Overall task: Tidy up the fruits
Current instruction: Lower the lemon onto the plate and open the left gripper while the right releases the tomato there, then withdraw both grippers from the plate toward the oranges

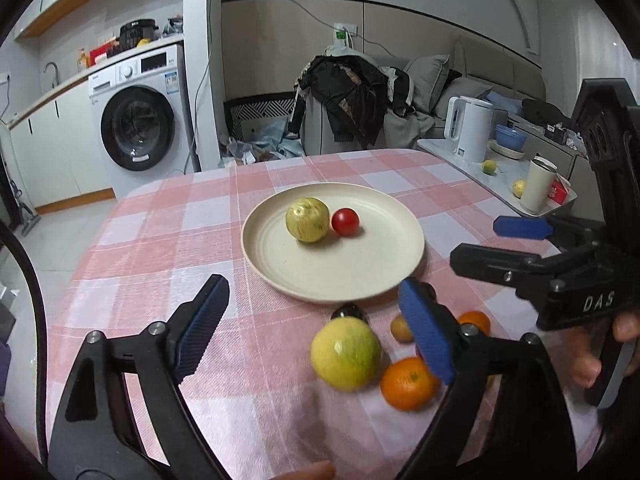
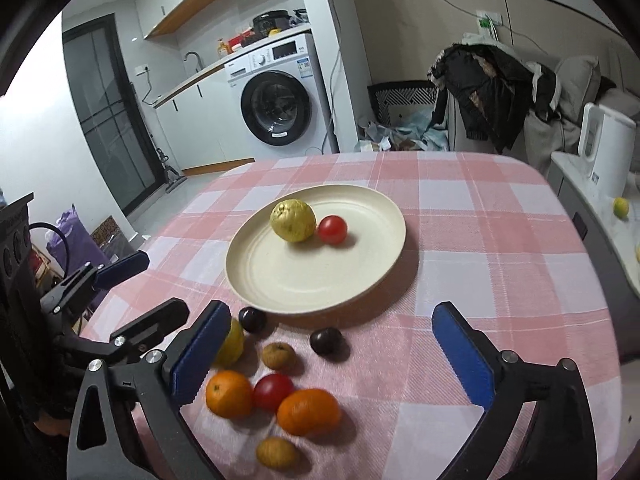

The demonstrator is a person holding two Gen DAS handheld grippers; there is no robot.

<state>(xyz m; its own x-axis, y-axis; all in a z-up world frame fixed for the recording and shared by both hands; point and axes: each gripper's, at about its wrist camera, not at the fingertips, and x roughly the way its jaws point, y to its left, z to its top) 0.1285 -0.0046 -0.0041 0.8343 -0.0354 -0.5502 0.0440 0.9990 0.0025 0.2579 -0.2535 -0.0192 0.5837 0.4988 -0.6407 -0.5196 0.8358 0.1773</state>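
Observation:
A cream plate (image 1: 340,272) (image 2: 300,276) on the pink checked cloth holds a yellow-green fruit (image 1: 307,220) (image 2: 293,221) touching a red tomato (image 1: 345,222) (image 2: 332,230). In front of the plate lie loose fruits: a larger yellow-green fruit (image 1: 346,354), two oranges (image 2: 229,394) (image 2: 308,412), a red tomato (image 2: 273,392), two dark plums (image 2: 252,319) (image 2: 326,341) and two small brown fruits (image 2: 279,355) (image 2: 277,453). My left gripper (image 1: 313,283) hovers open above the larger yellow-green fruit. My right gripper (image 2: 331,307) is open and empty over the loose pile.
A side counter at the right carries a white kettle (image 1: 470,128), a cup (image 1: 540,186) and two small yellow-green fruits (image 1: 489,167). A washing machine (image 1: 138,128) and a chair draped with dark clothes (image 1: 352,96) stand beyond the table's far edge. A hand (image 1: 592,360) holds the right gripper.

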